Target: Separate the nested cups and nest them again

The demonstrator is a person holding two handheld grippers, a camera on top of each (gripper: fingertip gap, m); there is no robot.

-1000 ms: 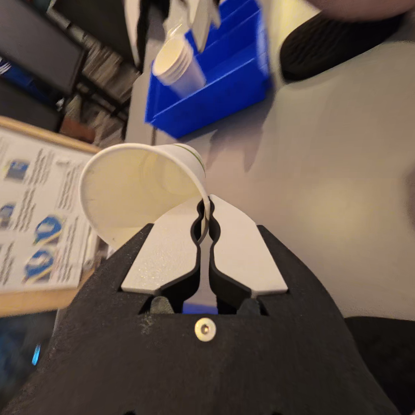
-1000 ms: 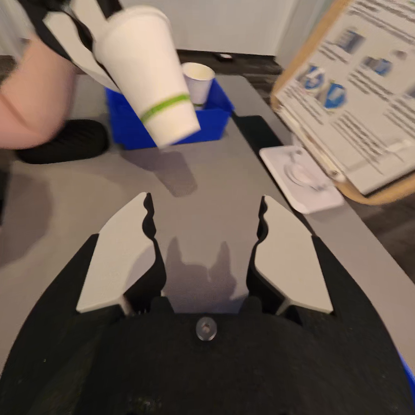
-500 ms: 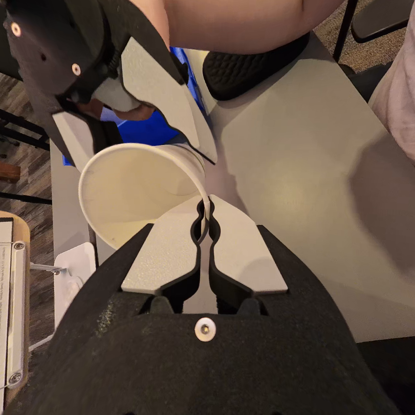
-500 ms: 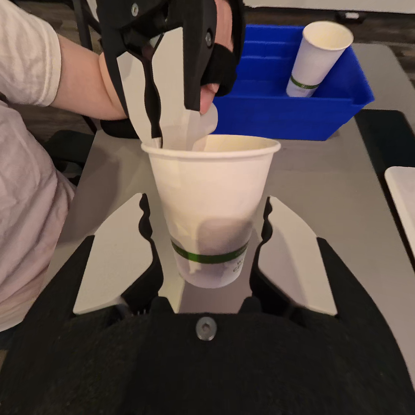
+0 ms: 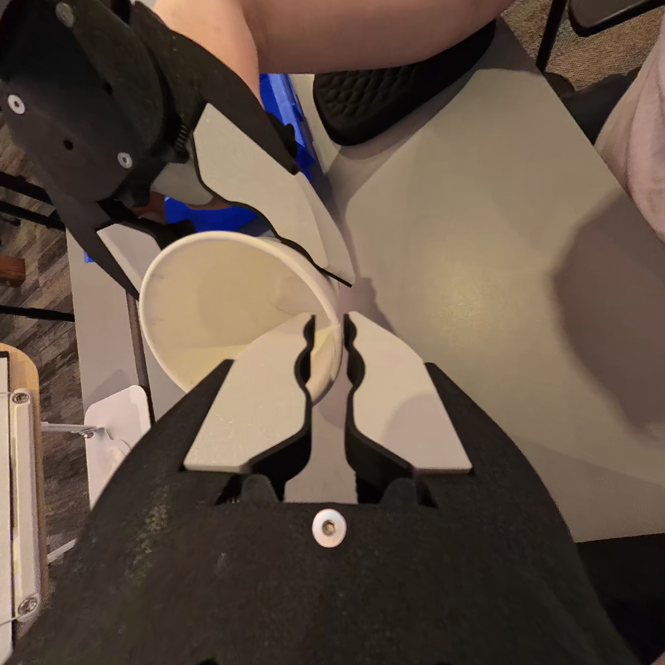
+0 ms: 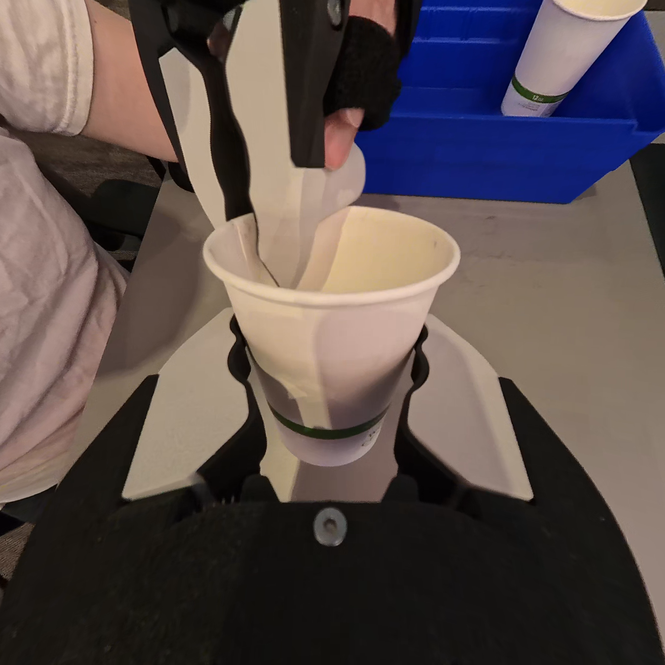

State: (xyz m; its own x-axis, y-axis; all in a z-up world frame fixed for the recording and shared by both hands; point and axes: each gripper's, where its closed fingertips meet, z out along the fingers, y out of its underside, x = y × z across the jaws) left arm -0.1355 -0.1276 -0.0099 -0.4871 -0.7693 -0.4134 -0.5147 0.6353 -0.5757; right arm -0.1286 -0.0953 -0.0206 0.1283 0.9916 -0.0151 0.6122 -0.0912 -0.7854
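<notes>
White paper cup (image 6: 331,334) with a green band sits upright between the right tongs (image 6: 329,354), whose two fingers press against its sides, holding it above the grey tabletop (image 6: 539,288). At the cup's rim the left tongs (image 5: 328,336) are slightly spread, one finger inside the cup and one outside, the wall loose between them. Behind the cup, a blue bin (image 6: 503,158) holds a taller cup stack (image 6: 561,54).
</notes>
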